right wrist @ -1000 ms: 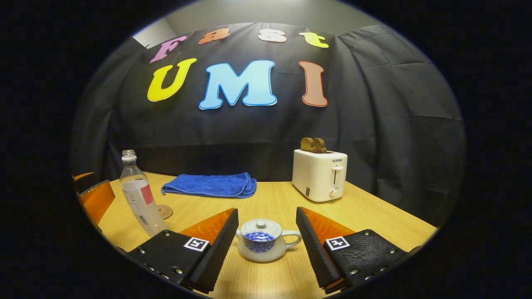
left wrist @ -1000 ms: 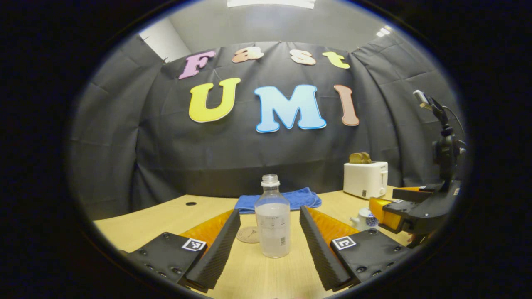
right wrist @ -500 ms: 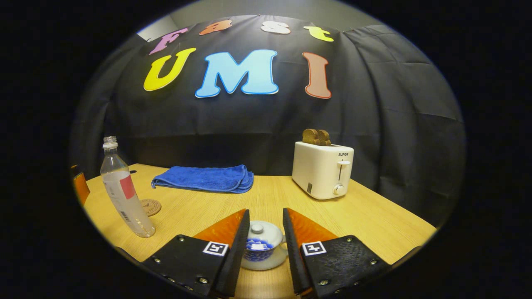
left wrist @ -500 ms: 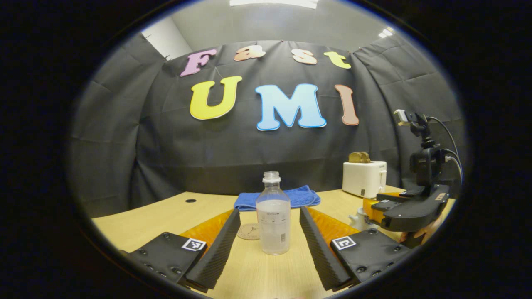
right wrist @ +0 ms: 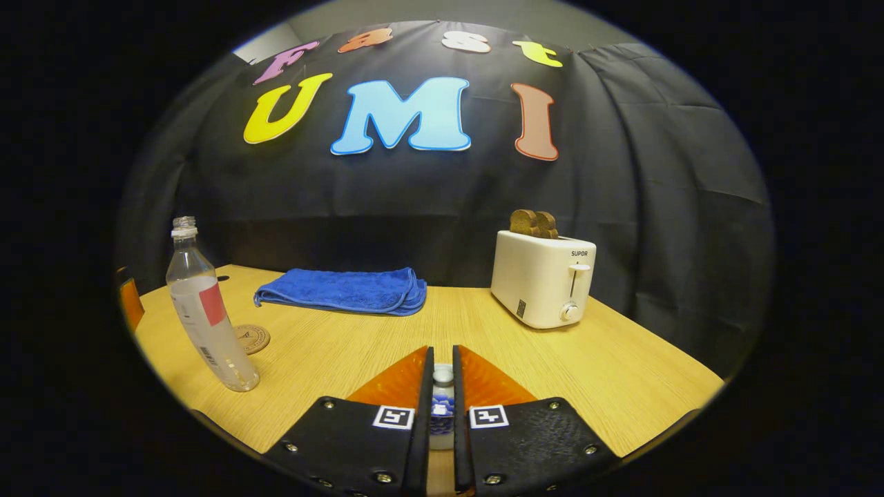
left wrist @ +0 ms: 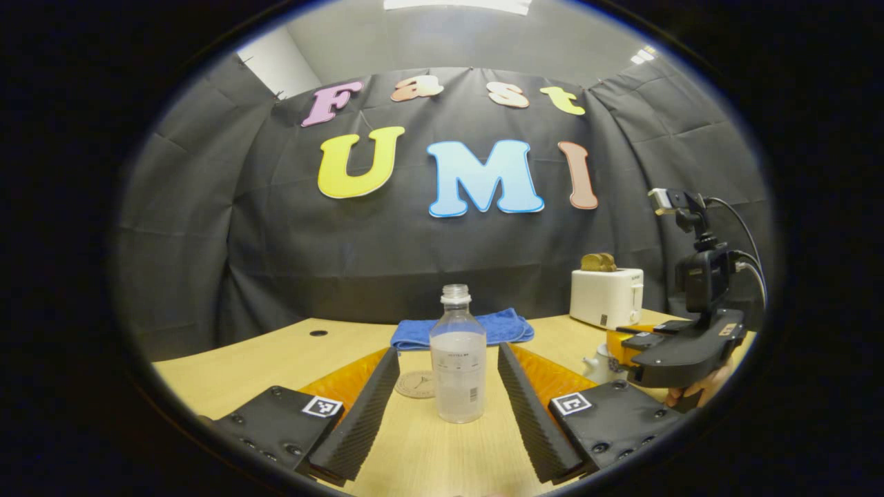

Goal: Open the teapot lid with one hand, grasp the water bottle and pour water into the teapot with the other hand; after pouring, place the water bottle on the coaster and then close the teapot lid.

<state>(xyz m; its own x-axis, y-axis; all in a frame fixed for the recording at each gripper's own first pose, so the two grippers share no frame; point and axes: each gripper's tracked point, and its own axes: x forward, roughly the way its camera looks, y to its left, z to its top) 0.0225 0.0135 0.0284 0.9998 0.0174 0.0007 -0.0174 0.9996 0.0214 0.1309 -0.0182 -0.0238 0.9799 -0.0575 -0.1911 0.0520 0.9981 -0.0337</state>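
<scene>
An uncapped clear water bottle (left wrist: 456,369), about half full, stands on the wooden table between the fingers of my left gripper (left wrist: 448,349). That gripper is open and does not touch it. A round coaster (left wrist: 415,384) lies just behind the bottle to its left. The small white teapot (right wrist: 440,408) with a blue pattern shows through the narrow gap of my right gripper (right wrist: 442,352), whose fingers are closed on the lid's knob (right wrist: 442,375). In the left gripper view the right gripper (left wrist: 625,345) hovers over the teapot (left wrist: 594,366) at the right. The bottle (right wrist: 207,317) and coaster (right wrist: 250,338) stand far left.
A folded blue towel (right wrist: 345,290) lies at the back of the table (right wrist: 621,373). A white toaster (right wrist: 545,279) with bread in its slots stands back right. A finger of the left gripper (right wrist: 128,304) peeks in at the far left edge.
My right gripper has come down over the teapot and its fingers have closed from wide open onto the lid knob. The left gripper has stayed open around the bottle.
</scene>
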